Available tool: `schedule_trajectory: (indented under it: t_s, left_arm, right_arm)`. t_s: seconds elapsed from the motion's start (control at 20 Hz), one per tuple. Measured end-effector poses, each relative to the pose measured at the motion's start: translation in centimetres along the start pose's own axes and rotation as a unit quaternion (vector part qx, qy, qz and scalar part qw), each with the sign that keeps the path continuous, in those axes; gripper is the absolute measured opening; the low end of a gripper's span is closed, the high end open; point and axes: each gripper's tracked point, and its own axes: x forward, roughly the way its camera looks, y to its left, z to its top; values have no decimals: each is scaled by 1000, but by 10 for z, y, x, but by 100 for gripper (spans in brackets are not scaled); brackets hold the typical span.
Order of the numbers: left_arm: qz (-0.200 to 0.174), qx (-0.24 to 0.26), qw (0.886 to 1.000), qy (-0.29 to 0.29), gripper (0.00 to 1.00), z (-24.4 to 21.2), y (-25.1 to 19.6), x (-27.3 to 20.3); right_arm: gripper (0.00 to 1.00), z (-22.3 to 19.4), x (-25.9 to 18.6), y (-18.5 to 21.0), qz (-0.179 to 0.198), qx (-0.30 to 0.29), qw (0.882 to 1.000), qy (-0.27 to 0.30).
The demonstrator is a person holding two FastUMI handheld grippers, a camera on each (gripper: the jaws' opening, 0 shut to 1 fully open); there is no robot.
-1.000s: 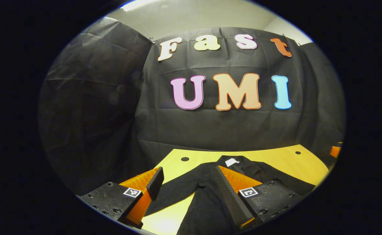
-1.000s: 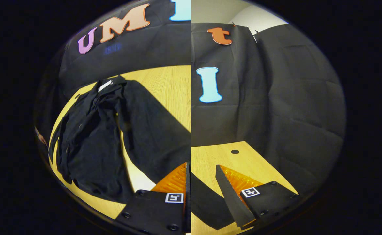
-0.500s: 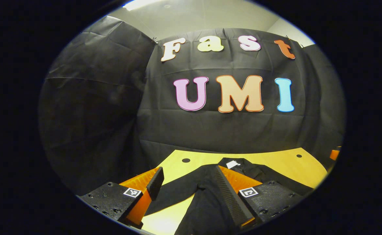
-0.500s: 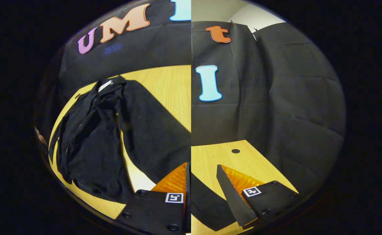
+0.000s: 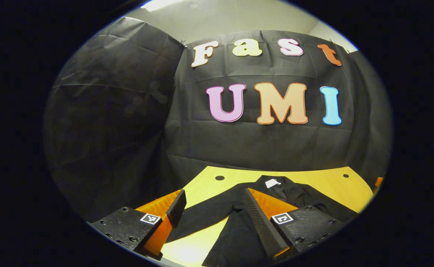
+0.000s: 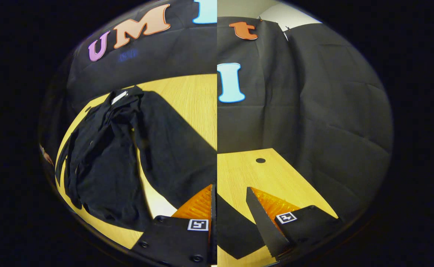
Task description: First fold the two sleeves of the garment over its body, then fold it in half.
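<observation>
A black garment [image 5: 239,230] is lying spread out on a yellow wooden surface [image 5: 324,183], its collar with a small white tag [image 5: 272,183] pointing toward the booth's far wall. In the left gripper view, the left tongs [image 5: 213,215] are hovering low over the garment's near side, standing wide apart and holding nothing; one sleeve [image 5: 202,217] is stretching out between the two fingers. In the right gripper view, the right tongs [image 6: 229,211] are also standing apart, with the end of the other sleeve [image 6: 235,233] lying between the fingers but not pinched. That view looks split down the middle, so its two halves are not lining up.

The fabric is looking thin, soft and limp, with loose wrinkles across the body, so it will likely be sagging and sliding when lifted. The cuff end of each sleeve seems the best place for taking hold, pinching both layers firmly before carrying it over the body.
</observation>
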Motion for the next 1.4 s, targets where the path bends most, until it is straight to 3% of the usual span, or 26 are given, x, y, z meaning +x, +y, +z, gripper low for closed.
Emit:
schedule_trajectory:
  t_s: [0.35,0.55,0.9,1.4]
  left_arm:
    - [31,3,999,7,92,-7,24,-5]
    - [45,1,999,10,92,-8,33,-8]
    - [49,-2,999,10,92,-9,35,-13]
    - [64,-13,998,18,92,-21,36,-15]
  right_arm:
    - [52,-33,16,-36,-36,25,999,33]
    - [52,-73,29,-50,-43,20,996,78]
    - [52,-145,34,-66,-56,13,984,168]
    - [53,-190,43,-83,-66,-5,971,231]
